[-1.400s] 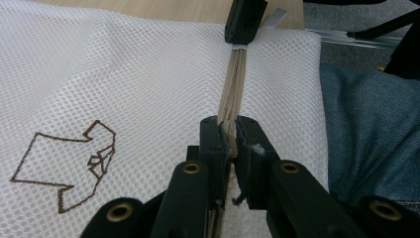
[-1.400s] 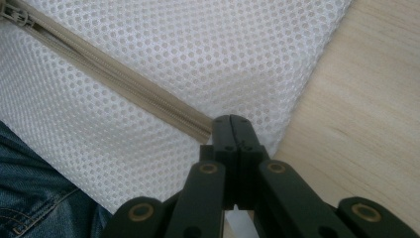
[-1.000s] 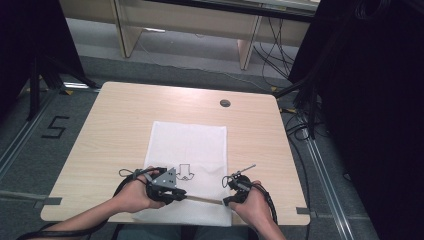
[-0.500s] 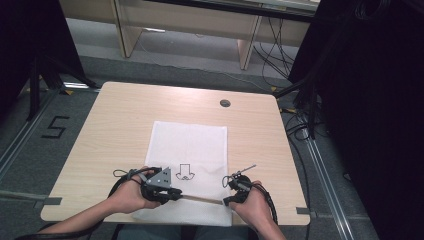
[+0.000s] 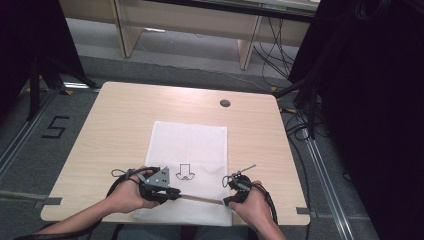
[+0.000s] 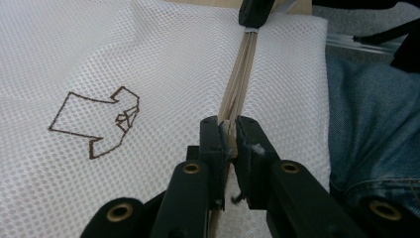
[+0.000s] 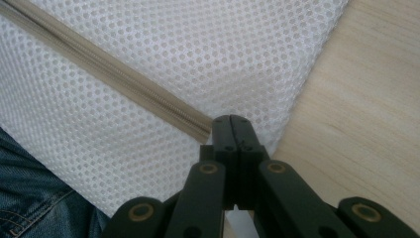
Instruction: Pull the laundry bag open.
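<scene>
Two grippers work one zipper (image 6: 242,74) on the white mesh bag (image 5: 187,145) lying on the table (image 5: 110,125). The left gripper (image 6: 229,136) has its fingers clamped on what appears to be the slider. The right gripper (image 7: 231,130), fingers fully closed, pins the zipper's end, probably to keep the tape taut. The fingers hide the slider itself.

Overhead cam fwd-down, gripper cams close, sharing zipper (image 6: 241,74)
</scene>
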A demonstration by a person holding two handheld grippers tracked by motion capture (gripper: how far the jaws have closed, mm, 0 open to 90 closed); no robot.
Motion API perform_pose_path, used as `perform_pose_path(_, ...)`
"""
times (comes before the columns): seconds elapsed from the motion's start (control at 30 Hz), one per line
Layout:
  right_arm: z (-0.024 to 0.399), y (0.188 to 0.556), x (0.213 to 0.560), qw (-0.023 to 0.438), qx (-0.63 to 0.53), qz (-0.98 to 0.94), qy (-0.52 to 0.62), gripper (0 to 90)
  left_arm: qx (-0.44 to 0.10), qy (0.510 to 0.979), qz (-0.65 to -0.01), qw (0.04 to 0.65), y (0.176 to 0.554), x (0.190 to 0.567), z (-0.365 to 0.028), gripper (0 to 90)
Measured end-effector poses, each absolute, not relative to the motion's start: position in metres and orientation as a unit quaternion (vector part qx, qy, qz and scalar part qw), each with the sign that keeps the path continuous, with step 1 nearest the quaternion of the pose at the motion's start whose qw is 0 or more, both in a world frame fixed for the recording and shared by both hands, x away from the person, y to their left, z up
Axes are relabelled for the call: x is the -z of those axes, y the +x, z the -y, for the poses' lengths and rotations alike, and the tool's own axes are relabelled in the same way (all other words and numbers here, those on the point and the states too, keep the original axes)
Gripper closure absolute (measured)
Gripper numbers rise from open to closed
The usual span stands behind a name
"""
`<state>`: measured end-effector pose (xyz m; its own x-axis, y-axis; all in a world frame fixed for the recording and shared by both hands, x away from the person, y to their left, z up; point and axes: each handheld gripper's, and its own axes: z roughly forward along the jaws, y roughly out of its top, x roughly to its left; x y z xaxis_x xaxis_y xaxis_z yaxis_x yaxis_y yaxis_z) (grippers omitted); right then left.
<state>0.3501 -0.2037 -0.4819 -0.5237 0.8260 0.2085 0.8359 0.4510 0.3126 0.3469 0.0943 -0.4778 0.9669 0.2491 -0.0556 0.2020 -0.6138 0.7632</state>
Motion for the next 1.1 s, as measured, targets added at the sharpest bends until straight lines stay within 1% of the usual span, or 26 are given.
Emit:
perform_pose_path(0.1, 0.204, 0.35, 0.482, 0.013, 0.193, 0.853, -0.485, 90.0, -0.038, 0.9, -0.126, 0.416, 0.347, 0.476, -0.097, 82.0)
perform_pose_path(0.23, 0.204, 0.35, 0.482, 0.013, 0.192, 0.852, -0.486, 90.0, -0.035, 0.896, -0.14, 0.419, 0.347, 0.478, -0.105, 82.0)
perform_pose_path(0.37, 0.204, 0.35, 0.482, 0.012, 0.189, 0.852, -0.488, 90.0, -0.041, 0.899, -0.134, 0.414, 0.346, 0.477, -0.106, 82.0)
perform_pose_path(1.1, 0.204, 0.35, 0.482, 0.014, 0.192, 0.851, -0.488, 90.0, -0.031, 0.897, -0.142, 0.418, 0.346, 0.478, -0.112, 82.0)
